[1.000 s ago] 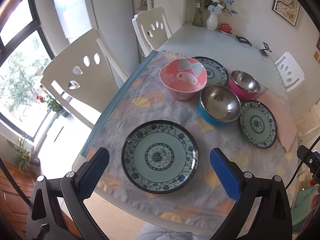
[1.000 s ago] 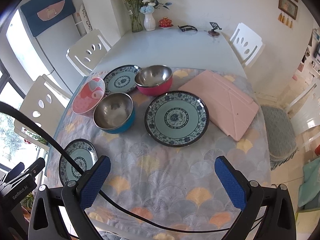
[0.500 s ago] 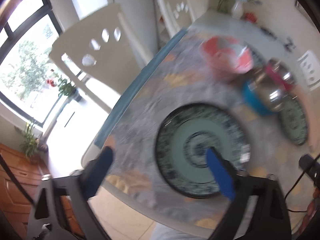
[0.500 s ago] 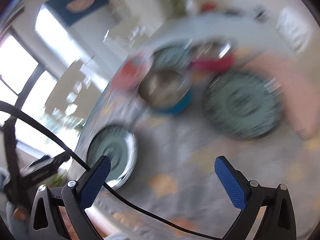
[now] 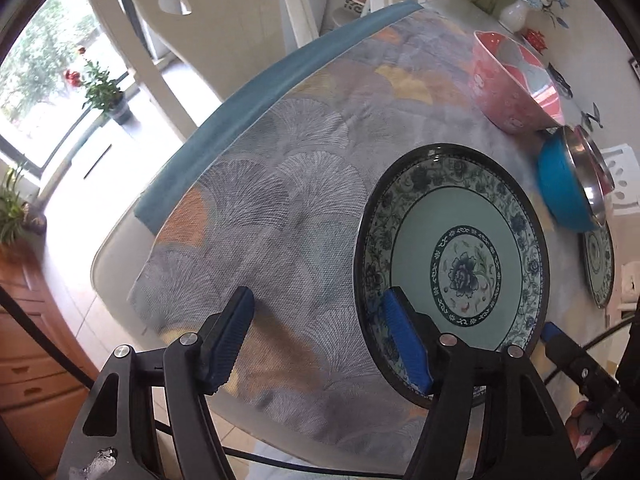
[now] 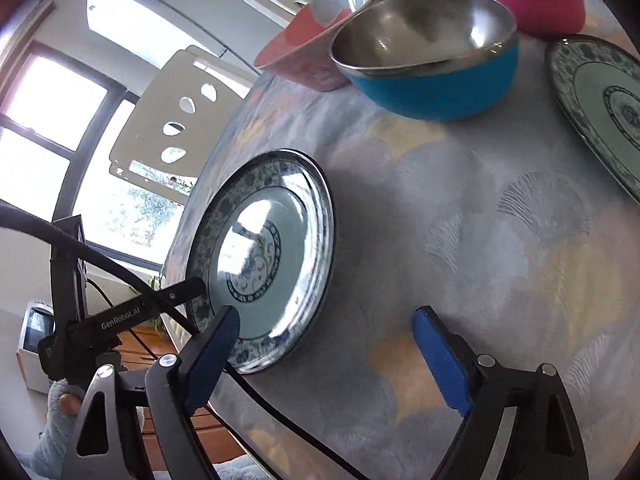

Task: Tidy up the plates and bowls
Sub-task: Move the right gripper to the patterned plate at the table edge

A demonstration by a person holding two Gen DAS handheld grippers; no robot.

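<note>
The left gripper (image 5: 318,338) is closing; its jaws stand apart, straddling the near-left rim of the floral plate (image 5: 452,264), one blue pad inside the rim, the other outside over the tablecloth (image 5: 280,184). Whether the pads press the rim cannot be told. The right gripper (image 6: 334,354) is also closing, jaws wide apart, its left pad over the same plate's near edge, its right pad above bare cloth. Beyond the plate stand the pink bowl (image 5: 516,84) and blue bowl (image 6: 432,60); a second plate (image 6: 600,100) lies far right.
</note>
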